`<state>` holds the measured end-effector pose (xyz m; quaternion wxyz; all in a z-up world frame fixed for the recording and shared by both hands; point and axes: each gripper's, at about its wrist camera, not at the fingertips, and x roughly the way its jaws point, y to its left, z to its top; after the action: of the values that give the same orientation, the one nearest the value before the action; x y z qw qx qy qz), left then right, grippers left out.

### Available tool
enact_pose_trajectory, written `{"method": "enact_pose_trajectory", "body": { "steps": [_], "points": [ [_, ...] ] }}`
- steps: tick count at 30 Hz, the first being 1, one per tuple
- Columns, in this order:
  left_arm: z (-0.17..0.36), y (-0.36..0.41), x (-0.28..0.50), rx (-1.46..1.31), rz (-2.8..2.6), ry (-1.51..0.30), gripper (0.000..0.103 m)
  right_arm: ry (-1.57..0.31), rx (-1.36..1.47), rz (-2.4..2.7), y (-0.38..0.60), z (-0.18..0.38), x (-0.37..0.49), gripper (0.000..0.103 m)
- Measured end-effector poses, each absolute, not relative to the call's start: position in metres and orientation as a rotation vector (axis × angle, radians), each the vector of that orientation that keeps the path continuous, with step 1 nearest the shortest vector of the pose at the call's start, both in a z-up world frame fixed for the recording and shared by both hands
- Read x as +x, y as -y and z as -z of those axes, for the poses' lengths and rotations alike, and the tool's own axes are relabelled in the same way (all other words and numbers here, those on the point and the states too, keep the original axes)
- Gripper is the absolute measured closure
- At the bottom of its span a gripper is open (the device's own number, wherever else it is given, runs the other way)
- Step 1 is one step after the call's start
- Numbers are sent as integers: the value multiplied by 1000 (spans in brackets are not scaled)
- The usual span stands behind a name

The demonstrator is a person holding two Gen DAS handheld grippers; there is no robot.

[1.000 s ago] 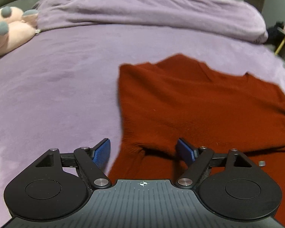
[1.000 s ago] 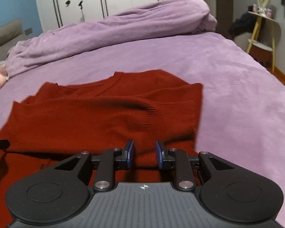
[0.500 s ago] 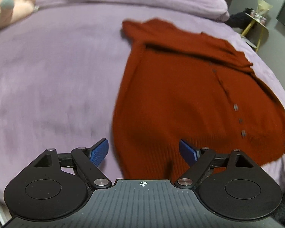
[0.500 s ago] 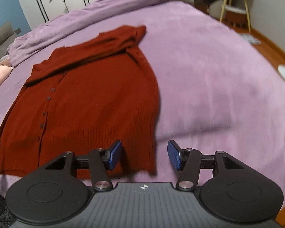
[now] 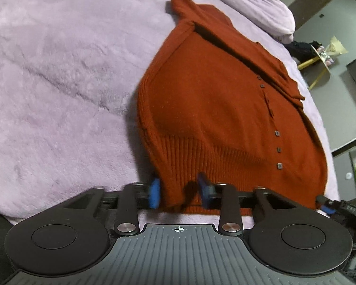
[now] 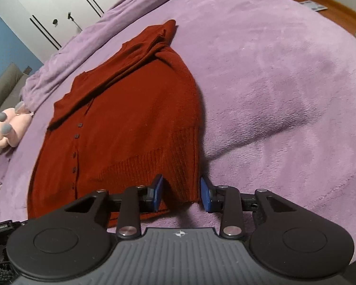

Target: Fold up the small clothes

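A rust-red buttoned cardigan (image 5: 216, 109) lies flat on the purple bed cover, sleeves folded across its top; it also shows in the right wrist view (image 6: 130, 128). My left gripper (image 5: 179, 193) is open, its blue pads either side of the ribbed hem's left corner. My right gripper (image 6: 181, 193) is open, its pads either side of the hem's right corner. The tip of the right gripper shows at the left wrist view's lower right (image 5: 327, 205).
The purple bed cover (image 5: 59, 83) spreads wide around the cardigan. A bunched purple duvet (image 6: 111, 21) lies at the bed's far end. A pink plush toy (image 6: 7, 128) sits at the left. A yellow-legged side table (image 5: 320, 59) stands beyond the bed.
Both grippers pulled back from the cardigan's upper part to its bottom hem. The right gripper opened. Both sets of jaws now straddle the hem corners, narrower than half a second ago.
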<state>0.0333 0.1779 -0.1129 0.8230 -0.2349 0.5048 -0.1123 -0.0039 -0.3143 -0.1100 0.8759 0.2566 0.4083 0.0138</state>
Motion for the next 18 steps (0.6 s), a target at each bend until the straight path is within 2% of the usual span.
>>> {"method": "enact_pose_trajectory", "body": {
  "steps": [1, 3, 5, 6, 7, 14, 18],
  "points": [
    [114, -179, 34, -505, 243, -1088, 89, -858, 543, -37, 315, 111, -2, 69],
    [115, -178, 35, -498, 252, -1099, 90, -871, 560, -43, 318, 115, 2, 69],
    [113, -178, 35, -485, 263, -1101, 92, -880, 561, -47, 319, 115, 3, 77],
    [112, -178, 35, -483, 271, -1099, 94, -885, 563, -53, 320, 114, 3, 87],
    [109, -178, 35, -483, 280, -1093, 94, -890, 571, -66, 321, 113, 3, 92],
    [64, -186, 50, -576, 354, -956, 96, -778, 803, -250, 337, 81, 16, 94],
    [38, -191, 88, -634, 322, -858, 96, -705, 800, -224, 339, 60, 55, 94]
  ]
}}
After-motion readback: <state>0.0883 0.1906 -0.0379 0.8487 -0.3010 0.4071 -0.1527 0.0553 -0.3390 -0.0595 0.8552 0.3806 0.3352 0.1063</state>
